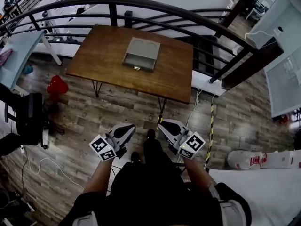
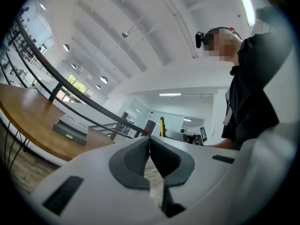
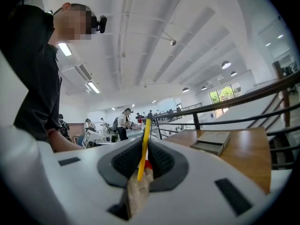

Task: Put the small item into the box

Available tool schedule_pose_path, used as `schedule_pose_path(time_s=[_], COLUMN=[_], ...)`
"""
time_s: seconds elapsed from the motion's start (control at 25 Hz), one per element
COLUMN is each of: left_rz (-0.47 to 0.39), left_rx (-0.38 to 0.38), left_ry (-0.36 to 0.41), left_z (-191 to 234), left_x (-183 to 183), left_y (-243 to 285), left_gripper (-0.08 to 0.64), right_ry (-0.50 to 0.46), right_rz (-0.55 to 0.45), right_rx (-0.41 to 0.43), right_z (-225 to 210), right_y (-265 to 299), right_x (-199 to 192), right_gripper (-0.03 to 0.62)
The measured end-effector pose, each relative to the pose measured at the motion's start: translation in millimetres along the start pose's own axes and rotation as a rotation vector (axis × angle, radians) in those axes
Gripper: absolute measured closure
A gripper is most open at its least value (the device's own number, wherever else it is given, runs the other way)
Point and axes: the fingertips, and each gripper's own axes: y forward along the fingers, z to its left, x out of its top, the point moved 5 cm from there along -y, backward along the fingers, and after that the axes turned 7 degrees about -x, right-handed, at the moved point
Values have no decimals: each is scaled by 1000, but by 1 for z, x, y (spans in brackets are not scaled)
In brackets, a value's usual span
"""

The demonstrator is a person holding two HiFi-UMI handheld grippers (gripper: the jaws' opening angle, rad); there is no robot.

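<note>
Strip of thin yellow material (image 3: 146,130), judged light and bendy, is pinched low by right tongs (image 3: 143,149); left tongs (image 2: 150,139) are pressed together, empty.

The person wears a black short-sleeved top (image 1: 155,182) and a small black head camera (image 3: 99,23). The white left gripper (image 2: 149,139) and right gripper (image 3: 143,146) have dark grey ribbed fingers (image 2: 133,163) and black-and-white marker cubes (image 1: 102,147).

The surface (image 1: 174,74) stands ahead of me, the box (image 1: 141,54) on it near the middle, the railing (image 1: 141,4) right behind. Left of it on the floor (image 1: 117,109) sits a red object (image 1: 56,86), and a chair (image 1: 28,117) nearer me. My left gripper (image 1: 124,129) and right gripper (image 1: 165,126) hang side by side, well short of the surface, with the small item (image 3: 142,146) between the right fingers (image 3: 161,161).
</note>
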Motion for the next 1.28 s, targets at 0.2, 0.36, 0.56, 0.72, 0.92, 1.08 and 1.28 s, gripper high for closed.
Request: schedule_pose_path(time_s=[0.2, 0.36, 0.56, 0.72, 0.92, 1.08, 1.28], left_rz=[16, 16, 27, 36, 30, 40, 41], left_rx=[31, 39, 46, 73, 111, 90, 65], left_ry=[13, 19, 29, 54, 69, 74, 81], left_z=[39, 72, 108, 133, 154, 171, 213], left_x=[10, 23, 45, 64, 79, 91, 108], left_y=[25, 55, 101, 120, 132, 135, 134], left_gripper=[545, 545, 545, 545, 545, 545, 545], right_ry=[-24, -39, -29, -32, 3, 20, 16], right_rz=[2, -28, -64, -54, -65, -92, -86], right_rx=[70, 80, 68, 101, 132, 117, 90], right_z=[-34, -80, -139, -166, -194, -212, -232], right_y=[33, 55, 65, 78, 98, 118, 149], right_x=[10, 29, 54, 60, 66, 71, 72], right_gripper=[545, 545, 545, 545, 545, 546, 546])
